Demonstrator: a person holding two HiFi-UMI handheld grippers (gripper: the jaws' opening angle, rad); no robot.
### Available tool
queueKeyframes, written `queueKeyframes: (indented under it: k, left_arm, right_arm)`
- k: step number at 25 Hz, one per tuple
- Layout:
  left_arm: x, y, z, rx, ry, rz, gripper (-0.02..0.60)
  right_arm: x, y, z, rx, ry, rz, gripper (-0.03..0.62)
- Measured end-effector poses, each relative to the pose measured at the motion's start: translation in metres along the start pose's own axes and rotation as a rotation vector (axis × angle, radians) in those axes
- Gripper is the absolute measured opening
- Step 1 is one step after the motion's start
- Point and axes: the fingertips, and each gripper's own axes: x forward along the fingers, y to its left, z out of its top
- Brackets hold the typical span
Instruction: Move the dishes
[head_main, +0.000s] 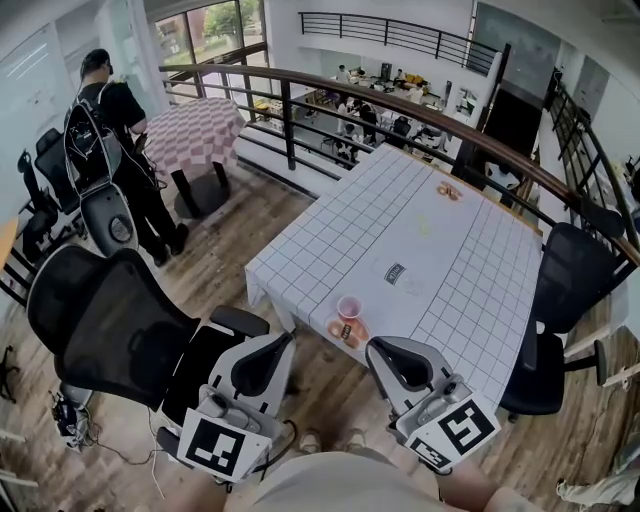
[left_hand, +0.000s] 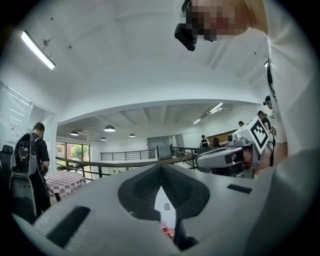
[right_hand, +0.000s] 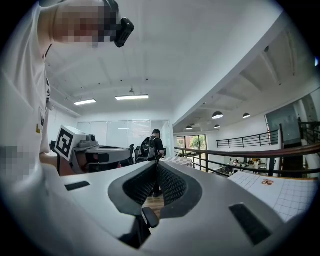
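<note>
**Gripper state.** Left gripper (left_hand: 161, 168): jaws fully closed, tips touching, nothing between them. Right gripper (right_hand: 156, 167): jaws likewise together and empty. Both are held level, close to the person's body, short of the table (head_main: 470, 290) edge and clear of every dish.

**Task items.** A cup (head_main: 348, 306) stands on a plate (head_main: 338, 332) at the near table edge, roughly midway between the two grippers. A second dish (head_main: 449, 190) lies at the far end, well apart from the cup.

**Hazards, judged from this position:**
- Closed jaws cannot take hold of anything. Advancing without opening them would push the plate or knock the cup over.
- The cup sits loose on the plate. Lifting the plate at a tilt would likely tip the cup or make it slide. Whether it holds liquid cannot be told.
- The plate lies close to the edge. A nudge toward the person could send it off the table.
- The plate is flat and low, so a shallow grip on its rim may slip.
- A chair (head_main: 110, 320) stands near the left gripper and may obstruct that arm.
</note>
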Motion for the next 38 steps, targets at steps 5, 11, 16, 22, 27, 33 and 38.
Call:
queueKeyframes:
  k: [5, 11, 16, 22, 27, 33, 38]
  left_arm:
    - [-0.010, 0.014, -0.016, 0.003, 0.089, 0.068, 0.014]
    - [-0.038, 0.057, -0.039, 0.005, 0.177, 0.198, 0.014]
    - [-0.075, 0.092, -0.064, 0.017, 0.224, 0.292, 0.015]
    - [-0.132, 0.122, -0.109, 0.005, 0.338, 0.445, 0.015]
    - [-0.171, 0.142, -0.143, -0.033, 0.440, 0.538, 0.046]
    - [-0.222, 0.148, -0.242, -0.113, 0.627, 0.600, 0.101]
    - [-0.250, 0.151, -0.312, -0.141, 0.720, 0.641, 0.114]
  right_arm:
    - [0.007, 0.009, -0.009, 0.009, 0.021, 0.032, 0.026]
    - [0.032, 0.032, -0.018, 0.018, 0.031, 0.114, 0.026]
    - [0.062, 0.056, -0.025, 0.023, 0.044, 0.203, 0.026]
    - [0.096, 0.095, -0.049, 0.032, 0.075, 0.324, 0.026]
    - [0.121, 0.123, -0.062, 0.043, 0.122, 0.404, 0.026]
    - [0.144, 0.165, -0.106, 0.000, 0.173, 0.509, 0.026]
    - [0.160, 0.190, -0.138, -0.015, 0.207, 0.565, 0.026]
